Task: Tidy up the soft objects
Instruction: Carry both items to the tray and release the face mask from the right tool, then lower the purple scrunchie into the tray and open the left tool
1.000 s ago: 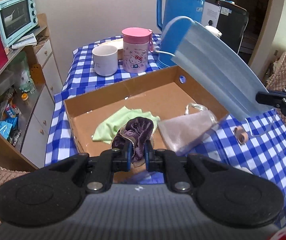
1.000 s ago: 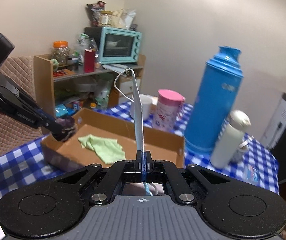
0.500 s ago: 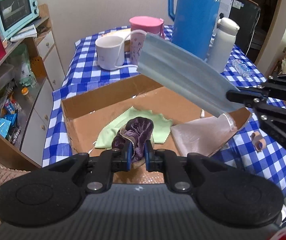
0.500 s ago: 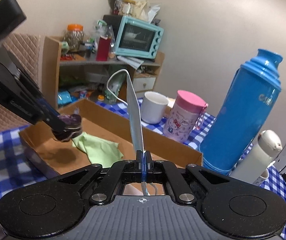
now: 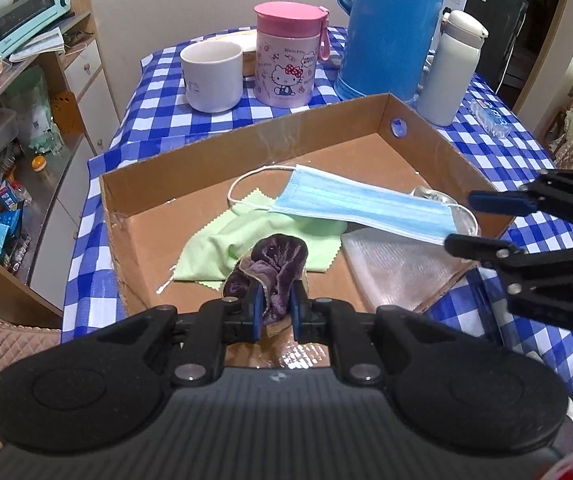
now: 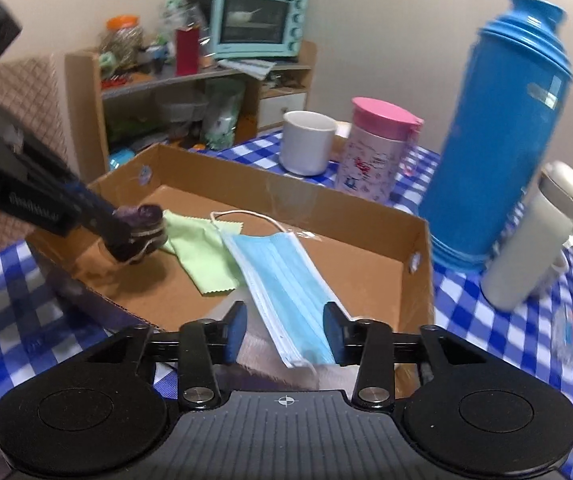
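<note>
Two wrist fisheyes, each looking steeply down along its own tongs, close over the table from opposite sides, sharing the cardboard box (image 5: 438, 136) (image 6: 326, 200).

beyond the left gripper (image 5: 273, 309), the far part of the shallow brown cardboard box (image 5: 318, 130) is bare floor. nearer, the pale green cloth (image 5: 246, 246) and light blue pleated face mask (image 5: 360, 206) cover it. past the far wall a white ceramic mug (image 5: 211, 76), pink-lidded cartoon tumbler (image 5: 286, 66), tall blue plastic thermos (image 5: 390, 28) and white flask (image 5: 452, 68) stand close together.
</note>
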Available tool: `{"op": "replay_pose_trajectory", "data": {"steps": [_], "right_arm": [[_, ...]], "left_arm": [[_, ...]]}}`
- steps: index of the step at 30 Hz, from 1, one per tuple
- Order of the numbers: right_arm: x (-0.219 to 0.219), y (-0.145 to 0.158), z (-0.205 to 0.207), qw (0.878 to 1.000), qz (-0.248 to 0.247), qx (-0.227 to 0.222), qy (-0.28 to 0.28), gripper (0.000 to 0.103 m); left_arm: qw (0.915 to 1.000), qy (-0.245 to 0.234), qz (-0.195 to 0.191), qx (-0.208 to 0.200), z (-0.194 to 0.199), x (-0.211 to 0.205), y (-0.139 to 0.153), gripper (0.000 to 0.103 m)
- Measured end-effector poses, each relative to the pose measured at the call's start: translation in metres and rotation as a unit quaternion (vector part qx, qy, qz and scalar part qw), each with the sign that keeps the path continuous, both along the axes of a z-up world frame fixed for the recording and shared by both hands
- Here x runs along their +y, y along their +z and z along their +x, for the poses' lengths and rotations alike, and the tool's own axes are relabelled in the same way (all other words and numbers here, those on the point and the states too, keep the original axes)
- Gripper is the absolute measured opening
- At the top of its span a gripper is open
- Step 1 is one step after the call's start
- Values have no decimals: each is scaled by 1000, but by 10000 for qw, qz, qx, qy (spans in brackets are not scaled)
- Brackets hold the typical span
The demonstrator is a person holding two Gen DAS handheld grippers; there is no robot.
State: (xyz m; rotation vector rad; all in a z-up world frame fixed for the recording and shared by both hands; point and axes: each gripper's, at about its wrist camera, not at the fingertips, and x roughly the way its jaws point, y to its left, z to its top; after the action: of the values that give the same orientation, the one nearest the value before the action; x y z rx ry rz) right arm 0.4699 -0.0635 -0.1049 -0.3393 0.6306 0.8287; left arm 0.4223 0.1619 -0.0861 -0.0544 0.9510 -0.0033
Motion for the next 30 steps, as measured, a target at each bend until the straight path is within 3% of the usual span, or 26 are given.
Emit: {"op": "replay_pose_trajectory", "data": {"steps": [6, 10, 19, 30], "right_arm": [[-26, 10, -6, 9980, 237, 302, -498, 43], [-41, 12, -11, 9957, 327, 452, -742, 43], [-58, 19, -25, 9904, 559, 727, -1034, 43], [-66, 33, -43, 9888, 685, 696, -1127, 43]], "left_arm": [[10000, 60, -20, 15, 1, -1, -2, 17], [9999, 122, 5, -65, 0, -1, 1, 35], [9998, 170, -24, -89, -10, 0, 8, 36], [9996, 259, -21, -145, -32, -2, 24, 37]]}}
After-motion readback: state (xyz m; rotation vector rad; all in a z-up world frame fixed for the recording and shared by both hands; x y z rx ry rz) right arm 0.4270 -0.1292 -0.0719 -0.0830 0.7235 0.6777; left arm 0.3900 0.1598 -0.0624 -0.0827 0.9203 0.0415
